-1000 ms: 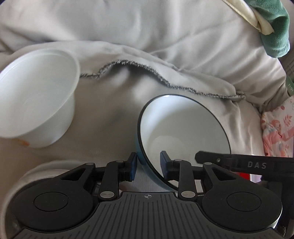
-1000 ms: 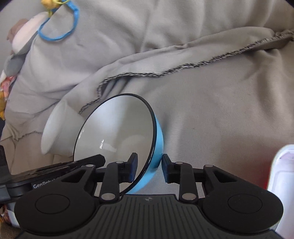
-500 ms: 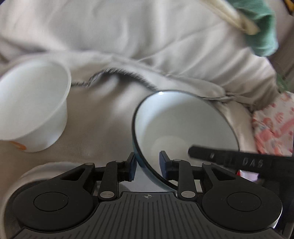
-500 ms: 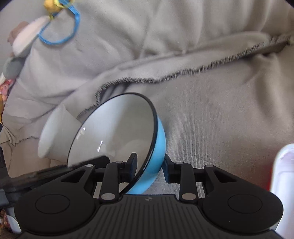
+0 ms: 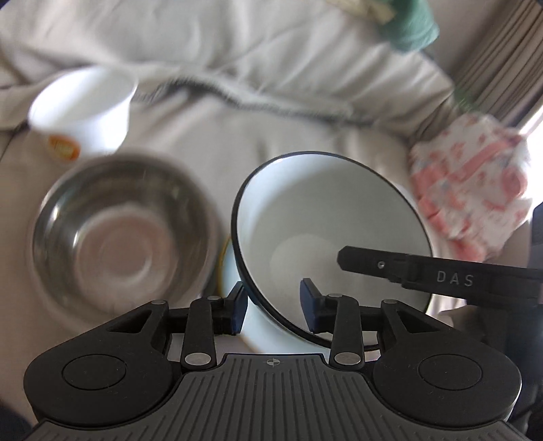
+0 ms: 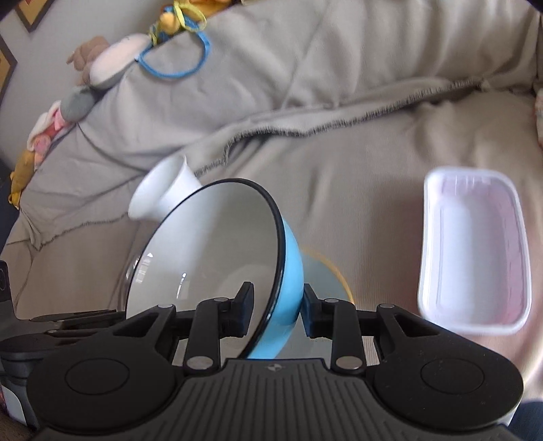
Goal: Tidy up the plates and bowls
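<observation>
I see a sofa draped in a grey blanket (image 6: 356, 163) with a frayed hem. Picture frames (image 6: 20, 13) hang on the wall. Daylight is soft.

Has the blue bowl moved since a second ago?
Yes. The blue bowl, clamped in the right gripper, came back from the blanket's frayed edge.

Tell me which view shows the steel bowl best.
The left wrist view: the steel bowl lies almost whole, open side up, though blurred. In the right wrist view only a sliver of its rim peeks out behind the blue bowl.
</observation>
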